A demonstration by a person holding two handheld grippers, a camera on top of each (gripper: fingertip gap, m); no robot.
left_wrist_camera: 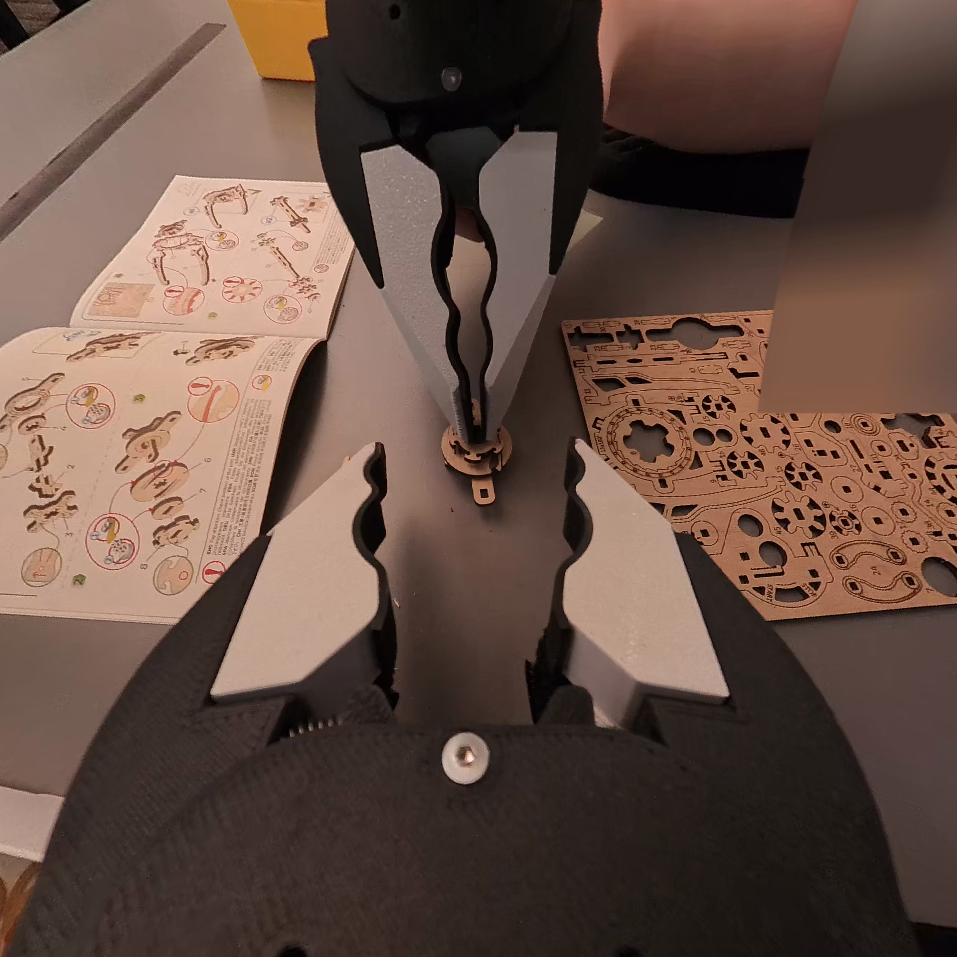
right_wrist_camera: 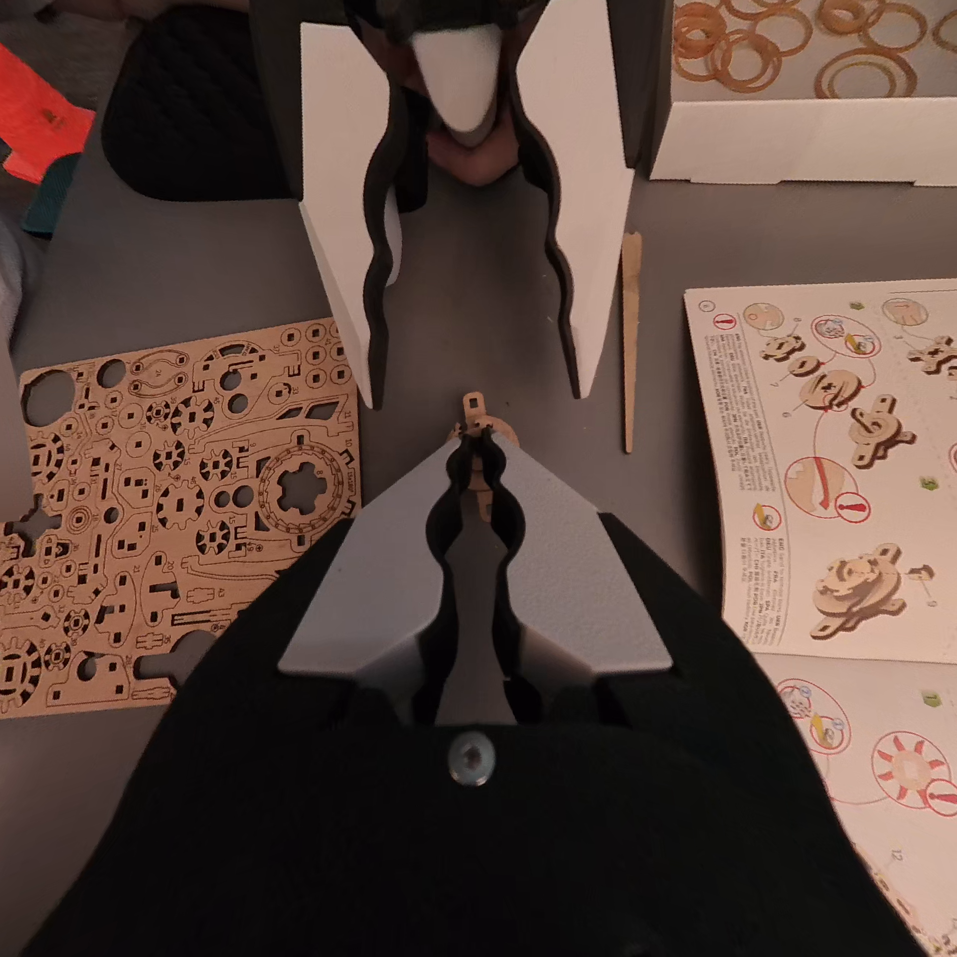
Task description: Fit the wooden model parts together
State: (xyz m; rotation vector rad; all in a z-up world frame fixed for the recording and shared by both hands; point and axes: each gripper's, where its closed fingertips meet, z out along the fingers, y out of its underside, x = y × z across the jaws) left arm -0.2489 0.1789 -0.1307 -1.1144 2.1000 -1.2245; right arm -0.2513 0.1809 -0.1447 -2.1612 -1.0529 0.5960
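Note:
A small wooden assembly (left_wrist_camera: 479, 466) of stacked discs with a tab stands on the dark grey table. My right gripper (right_wrist_camera: 474, 443) is shut on its upper part, with the fingertips pinching it; the right gripper comes down from the top of the left wrist view (left_wrist_camera: 472, 432). The assembly (right_wrist_camera: 505, 430) shows just past the tips in the right wrist view. My left gripper (left_wrist_camera: 476, 446) is open and empty, one finger on each side of the assembly and apart from it; it faces me in the right wrist view (right_wrist_camera: 476, 399).
A laser-cut wooden parts sheet (left_wrist_camera: 777, 492) (right_wrist_camera: 155, 518) and an open instruction booklet (left_wrist_camera: 155, 440) (right_wrist_camera: 828, 466) flank the assembly. A wooden stick (right_wrist_camera: 631, 336), a white box (right_wrist_camera: 802, 140) of rubber bands, a yellow box (left_wrist_camera: 279, 41) and a black pad (right_wrist_camera: 181, 103) lie farther off. The grippers are tip to tip, or close to it. From the left gripper's tips to the wooden stick (right_wrist_camera: 631, 336) is close to 6 cm.

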